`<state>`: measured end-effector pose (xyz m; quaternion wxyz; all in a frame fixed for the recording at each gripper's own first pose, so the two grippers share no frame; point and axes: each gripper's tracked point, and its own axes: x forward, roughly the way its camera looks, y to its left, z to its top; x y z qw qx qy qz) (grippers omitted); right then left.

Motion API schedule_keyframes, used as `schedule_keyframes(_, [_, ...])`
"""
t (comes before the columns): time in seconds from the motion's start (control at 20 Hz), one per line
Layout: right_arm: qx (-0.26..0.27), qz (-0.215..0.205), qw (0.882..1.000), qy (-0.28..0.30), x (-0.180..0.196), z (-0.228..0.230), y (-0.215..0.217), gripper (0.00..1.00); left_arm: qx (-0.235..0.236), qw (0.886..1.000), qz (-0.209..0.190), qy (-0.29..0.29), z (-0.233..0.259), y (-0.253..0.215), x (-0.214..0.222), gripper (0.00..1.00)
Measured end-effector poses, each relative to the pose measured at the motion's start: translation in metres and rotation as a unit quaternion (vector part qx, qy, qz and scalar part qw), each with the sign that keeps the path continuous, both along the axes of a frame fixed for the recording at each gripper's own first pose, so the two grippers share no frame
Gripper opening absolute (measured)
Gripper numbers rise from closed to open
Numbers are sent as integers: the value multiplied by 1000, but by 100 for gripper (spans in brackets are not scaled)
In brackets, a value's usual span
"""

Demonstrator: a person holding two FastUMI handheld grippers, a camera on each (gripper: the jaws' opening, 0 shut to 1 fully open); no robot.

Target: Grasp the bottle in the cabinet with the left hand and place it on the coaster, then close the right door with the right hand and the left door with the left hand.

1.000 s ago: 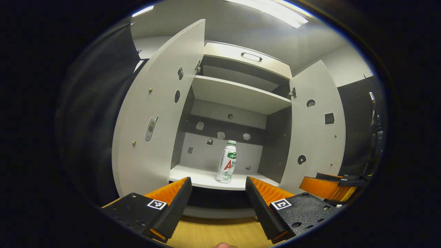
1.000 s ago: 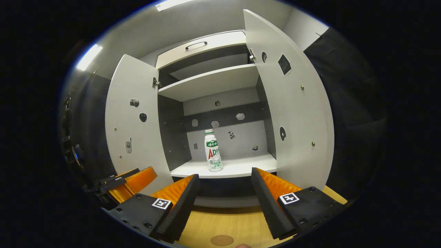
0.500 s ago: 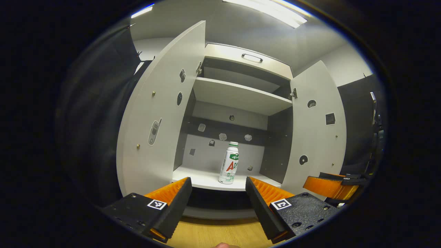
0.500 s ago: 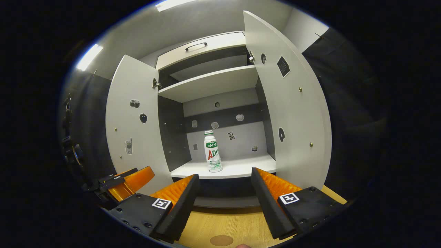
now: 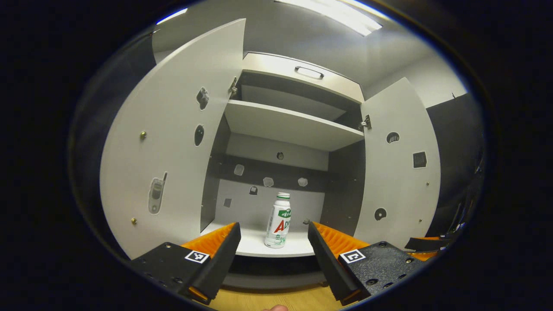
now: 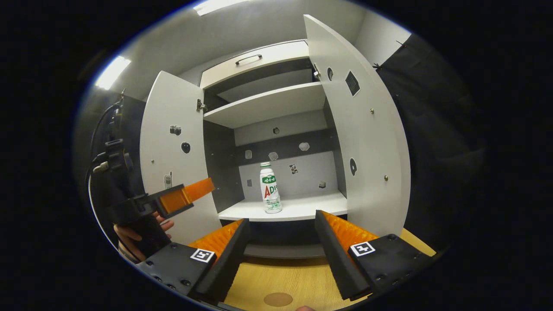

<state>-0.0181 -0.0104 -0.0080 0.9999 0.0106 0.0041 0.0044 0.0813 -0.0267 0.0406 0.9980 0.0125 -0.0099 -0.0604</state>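
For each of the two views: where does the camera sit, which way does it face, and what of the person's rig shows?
Left gripper view: rides the left gripper, facing the open cabinet; own fingers apart below.
Right gripper view: rides the right gripper, facing likewise; own fingers, plus left gripper and hand.
Shared: bottle, both open doors.

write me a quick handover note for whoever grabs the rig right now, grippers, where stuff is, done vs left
Left gripper: open, empty, raised in front of the cabinet and lined up with the bottle, short of it.
Right gripper: open, empty, low over the wooden table.
Bottle: upright on the cabinet's lower shelf, untouched.
Coaster: bare, on the table near the right gripper.
Left door and right door: both wide open.
Done: nothing yet.
Left: grasp the bottle with the left gripper, set it on the coaster, close the right door with the right, then the left door with the left.
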Motion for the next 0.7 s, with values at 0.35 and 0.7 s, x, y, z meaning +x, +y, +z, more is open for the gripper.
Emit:
schedule_keyframes(0.35, [-19,-44,999,-18,-23,13,-23,98,11,999,-33,10,-14,-22,109,95])
schedule_keyframes(0.7, [-18,-58,998,-26,-34,19,-38,98,-5,998,-22,63,-80,-19,189,92])
